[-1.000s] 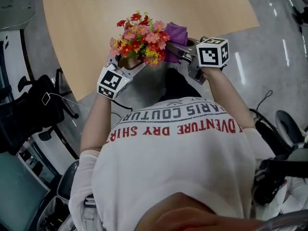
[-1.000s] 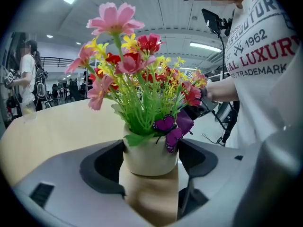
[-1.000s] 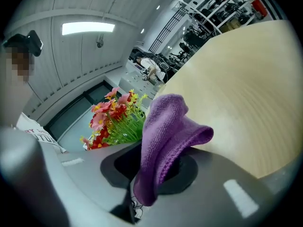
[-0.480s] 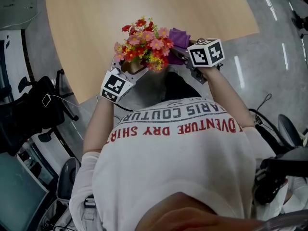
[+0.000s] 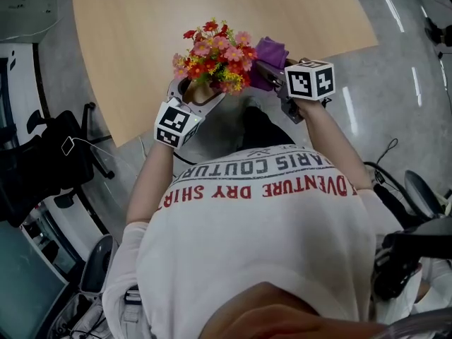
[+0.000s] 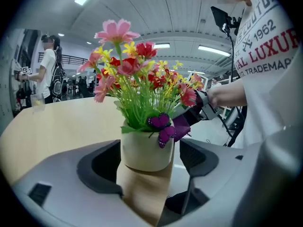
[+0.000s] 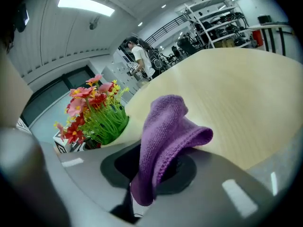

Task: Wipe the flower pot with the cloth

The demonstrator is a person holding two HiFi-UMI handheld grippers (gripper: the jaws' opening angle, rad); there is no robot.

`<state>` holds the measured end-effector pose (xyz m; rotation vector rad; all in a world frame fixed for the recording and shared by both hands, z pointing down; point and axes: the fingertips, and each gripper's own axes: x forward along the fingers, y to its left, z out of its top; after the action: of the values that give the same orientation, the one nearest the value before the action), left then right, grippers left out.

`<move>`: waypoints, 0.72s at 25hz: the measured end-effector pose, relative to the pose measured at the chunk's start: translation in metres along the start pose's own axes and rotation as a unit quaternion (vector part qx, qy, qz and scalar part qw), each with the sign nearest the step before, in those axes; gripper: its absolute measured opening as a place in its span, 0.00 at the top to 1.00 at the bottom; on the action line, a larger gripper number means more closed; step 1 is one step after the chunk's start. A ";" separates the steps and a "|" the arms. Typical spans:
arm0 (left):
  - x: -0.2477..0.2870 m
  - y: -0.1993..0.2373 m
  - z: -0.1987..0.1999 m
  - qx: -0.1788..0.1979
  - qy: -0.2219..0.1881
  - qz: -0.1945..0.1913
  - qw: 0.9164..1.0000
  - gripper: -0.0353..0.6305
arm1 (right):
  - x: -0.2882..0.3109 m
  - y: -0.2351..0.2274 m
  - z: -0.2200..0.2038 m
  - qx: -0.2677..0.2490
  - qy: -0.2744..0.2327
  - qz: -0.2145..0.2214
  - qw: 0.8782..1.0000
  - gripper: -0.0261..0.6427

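— Flower pot [image 6: 145, 151]: where is it, and which way up?

— Upright, at the near edge of the pale wooden table [image 5: 134, 27], right in front of the person. Its long axis runs straight up and down, mouth on top. A bunch of red, pink and yellow flowers [image 5: 215, 48] stands out of it, and a purple butterfly ornament [image 6: 161, 127] sits at the rim.

— What has hold of it?

— The left gripper [image 6: 149, 156]. The cream pot stands squarely between its two jaws, which are spread fairly wide and closed against the pot's sides. I cannot tell whether the base rests on the table.

— And the cloth?

— It is a purple cloth [image 7: 165, 131], pinched in the right gripper [image 7: 152, 173], whose jaws are nearly together on its lower end. The cloth rises from the jaws, folds over at the top and droops to the right in the right gripper view.

— How near is it to the pot?

— Just beside it, on the person's right, level with the blooms and the rim. Whether it touches the pot I cannot tell.
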<state>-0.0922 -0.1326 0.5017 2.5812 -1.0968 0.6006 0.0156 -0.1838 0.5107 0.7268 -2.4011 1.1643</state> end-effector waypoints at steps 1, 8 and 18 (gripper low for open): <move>-0.002 0.000 -0.001 -0.006 -0.002 0.009 1.000 0.38 | -0.003 0.003 0.002 -0.001 -0.008 -0.003 1.000 0.89; 0.003 -0.013 -0.001 -0.061 -0.024 0.091 0.994 0.34 | -0.025 0.016 -0.014 0.005 -0.031 0.005 1.000 0.89; 0.013 -0.006 0.000 -0.097 -0.015 0.206 0.974 0.35 | -0.050 0.020 -0.043 0.012 -0.040 -0.008 0.999 0.89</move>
<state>-0.0797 -0.1366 0.5068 2.2150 -1.6310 0.5099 0.0480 -0.1249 0.4976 0.8139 -2.4461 1.1792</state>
